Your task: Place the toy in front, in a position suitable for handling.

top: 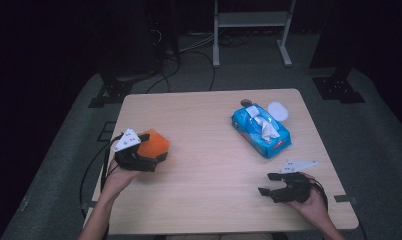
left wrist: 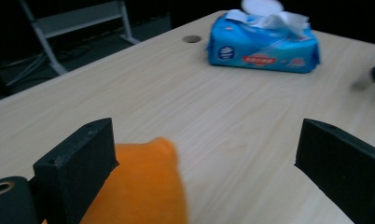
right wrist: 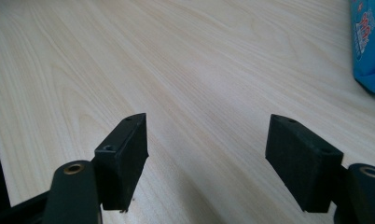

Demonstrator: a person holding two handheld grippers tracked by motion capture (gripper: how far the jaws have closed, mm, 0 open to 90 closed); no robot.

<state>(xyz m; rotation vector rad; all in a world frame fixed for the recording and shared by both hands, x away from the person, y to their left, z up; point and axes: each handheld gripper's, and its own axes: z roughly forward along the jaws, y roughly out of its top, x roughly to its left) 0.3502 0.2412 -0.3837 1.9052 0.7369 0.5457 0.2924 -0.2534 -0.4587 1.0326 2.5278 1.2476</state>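
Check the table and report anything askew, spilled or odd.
Nothing is spilled or damaged. The blue wet-wipe pack lies askew to the table edges, one wipe pulled up through its opening. The orange cloth sits bunched by the left gripper.

one orange cloth [top: 154,144], one blue wipes pack [top: 261,130], one white lid [top: 278,111], two grippers

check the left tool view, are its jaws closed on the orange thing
No, the left tool has its jaws spread wide apart, and the orange thing lies beside one jaw on the table, not clamped.
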